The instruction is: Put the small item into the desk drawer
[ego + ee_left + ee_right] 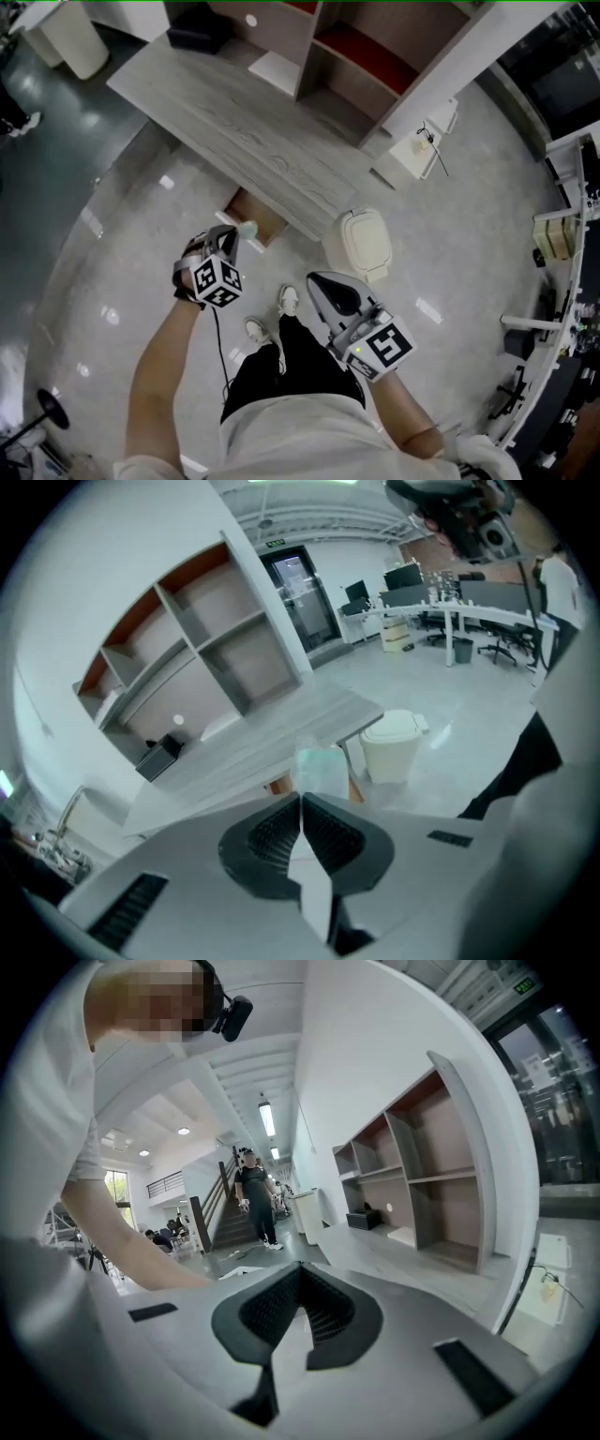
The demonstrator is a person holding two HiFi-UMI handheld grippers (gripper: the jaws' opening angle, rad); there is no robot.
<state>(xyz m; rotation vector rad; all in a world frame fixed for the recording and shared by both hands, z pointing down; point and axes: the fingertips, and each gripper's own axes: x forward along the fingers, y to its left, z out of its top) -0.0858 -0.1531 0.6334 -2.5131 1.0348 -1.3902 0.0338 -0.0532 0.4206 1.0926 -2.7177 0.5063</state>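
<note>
My left gripper [234,236] is held above the floor just in front of the desk's near edge, shut on a small pale green translucent item [247,228]. In the left gripper view the item [317,769] sticks out past the closed jaws of the left gripper [302,799]. Under the grey wooden desk [253,131] a brown drawer [258,214] shows, directly beyond the item. My right gripper [317,279] hangs lower right, near the person's legs, shut with nothing in it. In its own view the right gripper [300,1269] also has its pads together and empty.
A white lidded waste bin [364,242] stands on the floor right of the drawer, close to my right gripper. A shelf unit [375,47] rises at the desk's back, with a black box [197,36] on the desktop. A person [253,1194] stands far off by stairs.
</note>
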